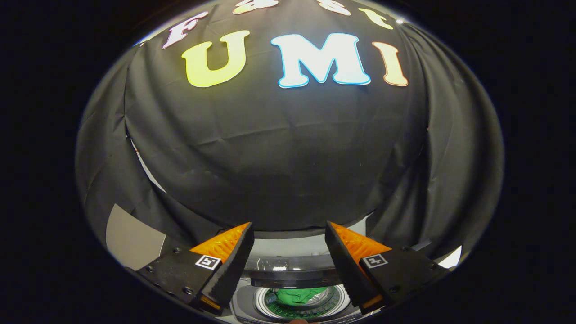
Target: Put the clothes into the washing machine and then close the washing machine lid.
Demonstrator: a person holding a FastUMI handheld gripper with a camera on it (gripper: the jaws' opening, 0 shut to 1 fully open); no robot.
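Note:
My gripper [289, 234] is open, with a wide gap between its two fingers and nothing held. Below and between the fingers stands a washing machine [288, 270] seen from above, with its round drum opening showing. A green piece of clothing [300, 294] lies inside the drum. The lid [292, 278] appears raised at the back of the opening, a dark band above the drum. The gripper hangs well above the machine, pointing at the booth's back wall.
Black cloth [279, 153] forms the booth's wall straight ahead and wraps round both sides. A pale panel [132, 240] shows low beside one finger, and a white strip [450, 258] beside the other.

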